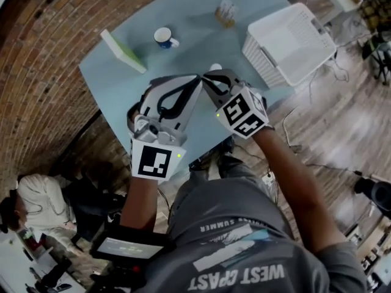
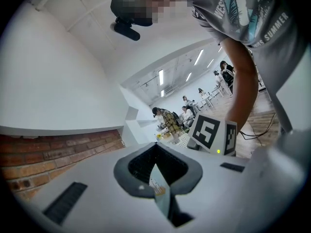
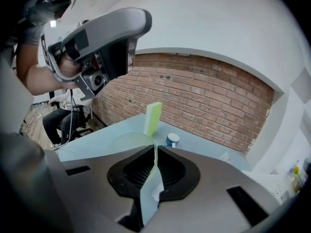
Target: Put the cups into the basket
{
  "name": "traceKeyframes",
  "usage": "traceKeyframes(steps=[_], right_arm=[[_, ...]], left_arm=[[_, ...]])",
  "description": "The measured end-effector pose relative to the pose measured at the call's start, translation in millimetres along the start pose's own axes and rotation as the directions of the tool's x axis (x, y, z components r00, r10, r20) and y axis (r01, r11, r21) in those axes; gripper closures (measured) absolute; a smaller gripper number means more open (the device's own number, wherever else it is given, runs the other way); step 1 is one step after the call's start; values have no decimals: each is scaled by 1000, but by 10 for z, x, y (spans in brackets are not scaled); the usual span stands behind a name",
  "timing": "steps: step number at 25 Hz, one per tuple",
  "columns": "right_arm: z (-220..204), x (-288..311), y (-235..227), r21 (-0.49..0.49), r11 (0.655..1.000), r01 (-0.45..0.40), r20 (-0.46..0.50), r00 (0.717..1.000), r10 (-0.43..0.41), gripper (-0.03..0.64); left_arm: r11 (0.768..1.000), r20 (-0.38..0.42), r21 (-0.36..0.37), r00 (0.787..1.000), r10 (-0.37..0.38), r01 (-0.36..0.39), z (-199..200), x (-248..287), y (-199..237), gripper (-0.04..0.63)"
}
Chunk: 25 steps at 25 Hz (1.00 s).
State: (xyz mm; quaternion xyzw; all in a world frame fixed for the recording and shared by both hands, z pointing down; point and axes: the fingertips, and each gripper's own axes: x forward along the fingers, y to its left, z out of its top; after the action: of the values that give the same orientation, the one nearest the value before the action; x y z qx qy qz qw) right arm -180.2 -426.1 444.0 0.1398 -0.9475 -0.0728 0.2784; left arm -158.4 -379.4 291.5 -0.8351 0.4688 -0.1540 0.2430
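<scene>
My right gripper (image 1: 208, 76) hangs above the near part of the light blue table (image 1: 183, 11). In the right gripper view its jaws (image 3: 155, 152) pinch the thin wall of a clear plastic cup (image 3: 127, 141); in the head view the cup is only a small pale spot (image 1: 215, 67). My left gripper (image 1: 197, 79) is held beside it, tip to tip, and its jaws (image 2: 156, 149) are shut with nothing in them. A blue mug (image 1: 165, 38) stands farther back on the table, also in the right gripper view (image 3: 172, 140). The white slatted basket (image 1: 292, 41) sits at the table's right end.
A green and white box (image 1: 123, 51) stands left of the blue mug and shows upright in the right gripper view (image 3: 153, 118). Small items (image 1: 225, 11) stand at the table's back. A brick wall runs behind the table. Cables lie on the wooden floor at the right.
</scene>
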Motion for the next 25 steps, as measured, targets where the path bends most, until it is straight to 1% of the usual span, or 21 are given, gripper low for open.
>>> traceKeyframes(steps=[7,13,20,25], right_arm=[[184,-494,-587,0,994,114,46,992,-114,585],[255,-872,-1102,6,980,197,82,977,-197,584],[189,-1191,-1691,19,963,267,89,959,-268,584],[43,-1361,-2069,26,952,304,75,949,-305,584]], left_arm=[[1000,48,15,999,-21,20,186,316,-32,595],[999,61,31,998,-35,33,328,545,-88,595],[998,62,42,997,-46,43,431,790,-154,595],[998,56,38,997,-52,50,465,993,-204,595]])
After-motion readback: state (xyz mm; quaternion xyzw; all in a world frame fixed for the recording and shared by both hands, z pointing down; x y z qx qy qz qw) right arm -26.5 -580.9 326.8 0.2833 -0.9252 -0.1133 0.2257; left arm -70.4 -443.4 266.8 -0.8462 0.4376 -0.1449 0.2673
